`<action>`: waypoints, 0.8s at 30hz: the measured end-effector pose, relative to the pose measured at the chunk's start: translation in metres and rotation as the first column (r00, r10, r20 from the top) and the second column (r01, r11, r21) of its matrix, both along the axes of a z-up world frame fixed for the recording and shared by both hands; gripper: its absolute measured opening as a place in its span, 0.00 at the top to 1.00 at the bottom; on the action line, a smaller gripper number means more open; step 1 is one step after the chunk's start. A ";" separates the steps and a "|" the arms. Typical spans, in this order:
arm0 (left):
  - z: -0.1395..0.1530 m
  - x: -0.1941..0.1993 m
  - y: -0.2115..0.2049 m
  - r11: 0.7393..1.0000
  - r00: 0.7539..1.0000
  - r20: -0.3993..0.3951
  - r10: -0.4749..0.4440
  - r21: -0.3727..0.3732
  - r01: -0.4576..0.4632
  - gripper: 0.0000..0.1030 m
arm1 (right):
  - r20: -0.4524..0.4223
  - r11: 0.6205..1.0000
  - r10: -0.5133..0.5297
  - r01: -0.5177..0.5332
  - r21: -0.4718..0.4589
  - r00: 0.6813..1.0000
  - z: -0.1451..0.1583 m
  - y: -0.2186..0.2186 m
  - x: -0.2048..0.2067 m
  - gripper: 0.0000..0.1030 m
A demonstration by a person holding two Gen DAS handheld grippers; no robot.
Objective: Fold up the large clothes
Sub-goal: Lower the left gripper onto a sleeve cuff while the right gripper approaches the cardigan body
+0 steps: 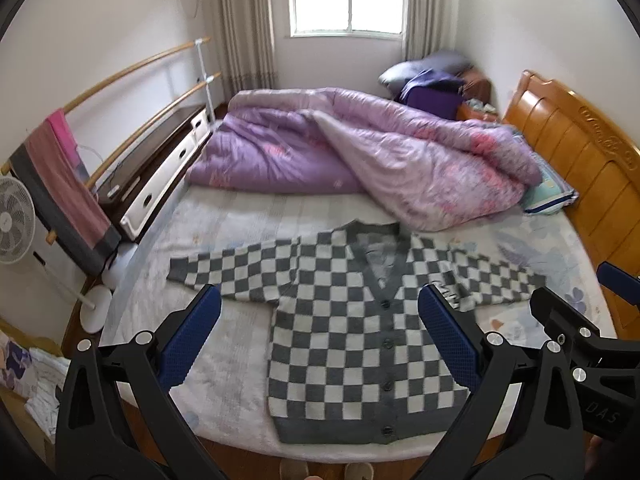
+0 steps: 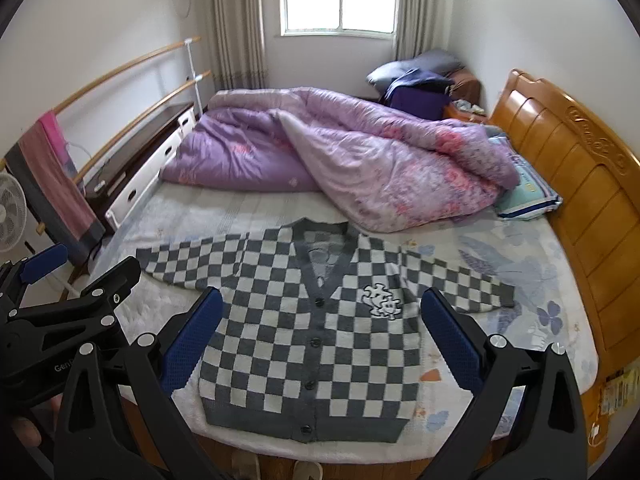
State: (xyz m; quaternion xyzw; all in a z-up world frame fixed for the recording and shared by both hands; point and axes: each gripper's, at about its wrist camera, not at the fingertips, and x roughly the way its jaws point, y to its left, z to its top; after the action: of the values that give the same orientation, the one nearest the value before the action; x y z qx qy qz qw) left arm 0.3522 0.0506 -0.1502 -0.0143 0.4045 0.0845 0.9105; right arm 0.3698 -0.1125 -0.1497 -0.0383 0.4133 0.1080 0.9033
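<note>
Checked cardigan (image 1: 352,320) lies flat and face up on the bed (image 1: 224,360), spread on the sheet at the near edge. Buttoned down the front, hem toward the near edge of the bed, collar toward the quilt. Both sleeves stretch out sideways from the cardigan's shoulders. A small white patch shows on its chest in the right wrist view.

Left hand-held gripper (image 1: 320,300) hovers above the cardigan's lower half, fingers spread wide, nothing between them, no contact with the cloth. Right hand-held gripper (image 2: 322,304) likewise hangs over the cardigan, fingers wide apart and empty. The two sit side by side; each shows at the edge of the other's view.

Purple quilt (image 1: 360,152) is heaped just beyond the cardigan's collar, one corner of it touching or nearly touching the collar; cannot tell which. A pillow (image 1: 552,196) peeks out beyond the cardigan's right-hand sleeve, against the wooden headboard (image 1: 580,168). A rail with a pink towel (image 1: 68,184) stands off past the left-hand sleeve, a fan (image 1: 14,220) beside it. Slippers (image 2: 276,468) sit on the floor just below the cardigan's hem.
</note>
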 end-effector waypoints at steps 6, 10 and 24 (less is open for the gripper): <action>-0.059 0.049 0.064 0.998 0.994 -0.090 0.054 0.014 -0.053 0.04 | -0.084 0.998 0.037 -0.041 -0.050 0.996 -0.052 0.064 0.053 0.07; -0.106 0.088 0.120 0.998 0.981 -0.193 0.036 -0.046 -0.046 0.05 | -0.141 0.993 0.059 -0.073 -0.096 0.988 -0.095 0.126 0.090 0.07; -0.312 0.182 0.367 0.880 0.905 -0.363 0.221 -0.325 -0.346 0.05 | -0.355 0.990 0.091 -0.122 -0.066 0.931 -0.282 0.272 0.217 0.22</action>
State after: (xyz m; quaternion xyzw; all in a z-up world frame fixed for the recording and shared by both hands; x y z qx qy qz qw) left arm 0.5339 0.4178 -0.4625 -0.2373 0.5465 0.1394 0.7909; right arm 0.5871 0.1592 -0.4313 -0.0800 0.5695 0.1437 0.8054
